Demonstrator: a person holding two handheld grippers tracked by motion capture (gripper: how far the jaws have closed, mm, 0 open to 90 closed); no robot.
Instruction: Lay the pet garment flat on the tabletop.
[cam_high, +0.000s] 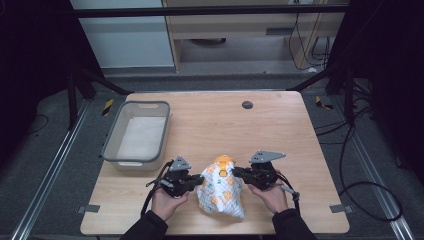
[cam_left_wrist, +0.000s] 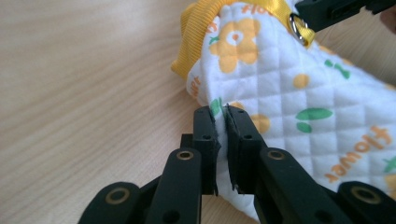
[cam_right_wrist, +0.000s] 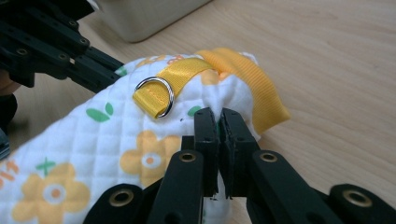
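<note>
Both grippers clamped on the quilted garment (cam_high: 221, 189): left gripper (cam_high: 200, 182) on its left edge, right gripper (cam_high: 239, 172) on its right edge. Garment sits just right of the grey bin (cam_high: 111, 145).

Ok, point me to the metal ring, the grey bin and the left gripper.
metal ring (cam_right_wrist: 155, 95), right gripper view, on its steel loop.
grey bin (cam_high: 113, 144), high view, on its left rim.
left gripper (cam_left_wrist: 221, 122), left gripper view, between its fingertips, shut on the quilted garment (cam_left_wrist: 299, 93).

We see quilted matt cloth on the garment (cam_right_wrist: 93, 154) (shiny metal ring (cam_right_wrist: 155, 95), glossy ribbon), on a smooth wood-grain desk (cam_high: 280, 135).
</note>
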